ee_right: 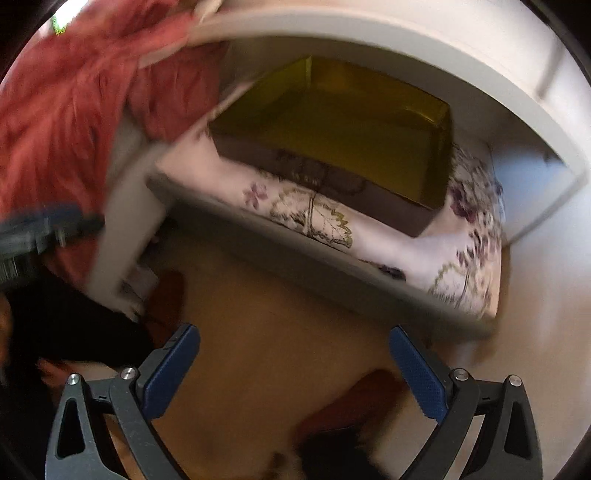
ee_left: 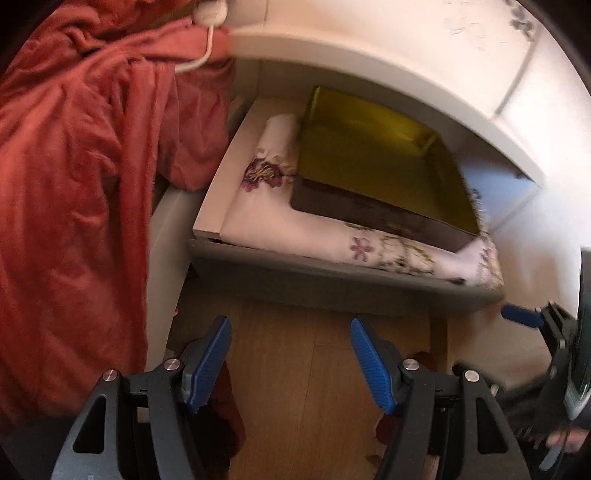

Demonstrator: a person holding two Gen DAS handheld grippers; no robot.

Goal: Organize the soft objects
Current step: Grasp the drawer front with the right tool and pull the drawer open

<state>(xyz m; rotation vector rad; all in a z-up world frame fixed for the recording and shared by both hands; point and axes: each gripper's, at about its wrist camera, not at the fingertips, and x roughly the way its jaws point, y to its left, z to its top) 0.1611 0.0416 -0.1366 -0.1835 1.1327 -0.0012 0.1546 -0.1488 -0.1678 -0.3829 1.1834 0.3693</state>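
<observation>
A pulled-out white drawer (ee_left: 295, 273) (ee_right: 295, 258) holds folded white linen with purple flowers (ee_left: 258, 206) (ee_right: 406, 251). On the linen sits a shallow brown box with a yellow-green inside (ee_left: 376, 162) (ee_right: 351, 133). A rust-red blanket (ee_left: 81, 155) (ee_right: 66, 122) hangs at the left, beside the drawer. My left gripper (ee_left: 290, 332) is open over the wooden floor, short of the drawer front, with nothing between its blue pads. My right gripper (ee_right: 295, 343) is open too and empty, also short of the drawer front; one of its blue fingers (ee_left: 521, 315) shows at the right edge of the left wrist view.
A white cabinet top (ee_left: 369, 48) overhangs the drawer. A white plug and cable (ee_left: 207, 22) lie on the blanket at the upper left. Wooden floor (ee_left: 317, 387) (ee_right: 277, 369) lies under both grippers, with dark red cloth (ee_left: 225, 410) at the left gripper's base.
</observation>
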